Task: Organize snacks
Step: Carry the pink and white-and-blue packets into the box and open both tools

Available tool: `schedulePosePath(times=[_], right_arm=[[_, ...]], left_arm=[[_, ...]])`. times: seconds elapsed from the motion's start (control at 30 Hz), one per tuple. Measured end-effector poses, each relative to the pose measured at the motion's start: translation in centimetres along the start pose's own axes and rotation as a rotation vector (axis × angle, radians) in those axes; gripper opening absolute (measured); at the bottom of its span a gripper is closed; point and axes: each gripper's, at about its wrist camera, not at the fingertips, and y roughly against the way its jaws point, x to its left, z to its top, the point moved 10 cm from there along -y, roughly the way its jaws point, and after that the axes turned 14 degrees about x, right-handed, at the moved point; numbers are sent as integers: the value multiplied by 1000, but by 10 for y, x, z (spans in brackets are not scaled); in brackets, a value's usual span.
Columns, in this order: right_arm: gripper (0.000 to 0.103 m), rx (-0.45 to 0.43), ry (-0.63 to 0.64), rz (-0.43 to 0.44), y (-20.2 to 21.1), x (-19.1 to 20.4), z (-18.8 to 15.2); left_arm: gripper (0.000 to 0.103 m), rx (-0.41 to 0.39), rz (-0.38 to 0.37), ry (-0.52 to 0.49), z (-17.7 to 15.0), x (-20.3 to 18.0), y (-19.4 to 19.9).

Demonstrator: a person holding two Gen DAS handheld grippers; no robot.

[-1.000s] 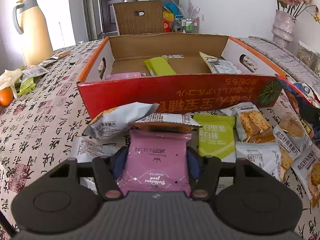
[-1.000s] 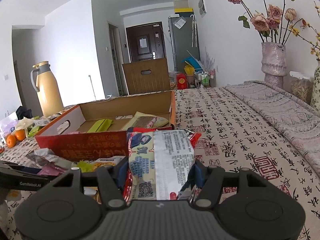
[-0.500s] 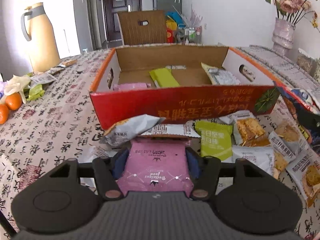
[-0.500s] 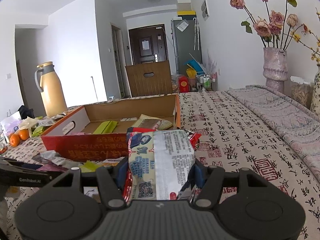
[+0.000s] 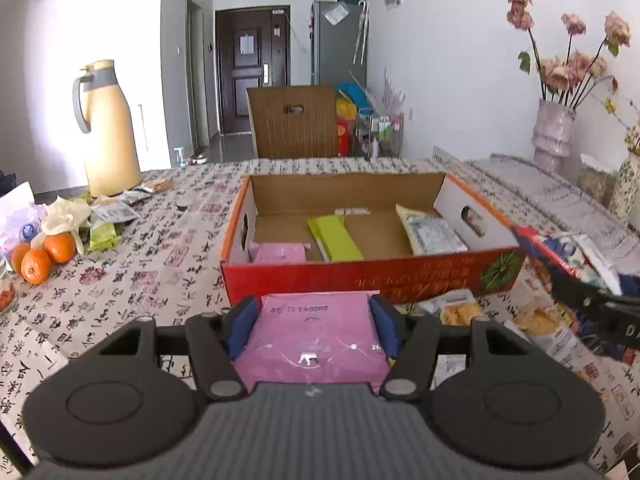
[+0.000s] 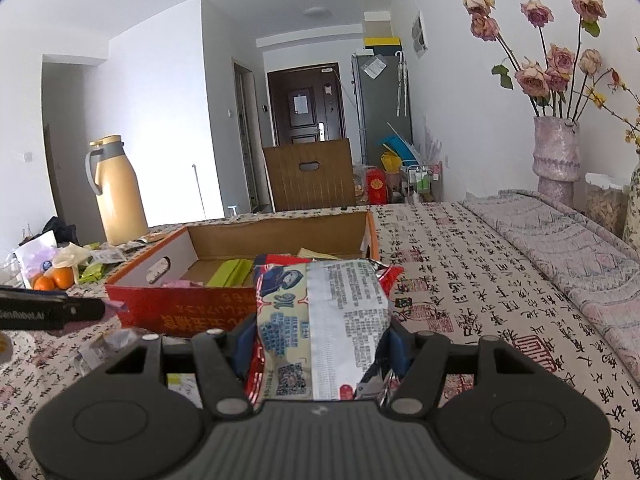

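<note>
Each claw, left (image 5: 314, 320) and right (image 6: 322, 344), is matte black plastic: a ribbed grey-black body at six o'clock, two round discs at four and eight o'clock, silver pivot screws, blue pads (image 5: 240, 326) inside the fingers. White lettering marks the left claw's side.

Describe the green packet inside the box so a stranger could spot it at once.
Find the red cardboard box open on the patterned tablecloth. On its brown floor, near the middle, lies the green packet, long and flat. A pink packet sits to its left and a silvery bag to its right; it is the only lime-green one inside.
</note>
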Motion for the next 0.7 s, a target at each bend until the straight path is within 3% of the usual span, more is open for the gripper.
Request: schedulePosePath(times=[0.7], right_arm=[[62, -51, 40, 13, -12, 18, 41]], left_arm=[[62, -104, 13, 12, 50, 4, 10]])
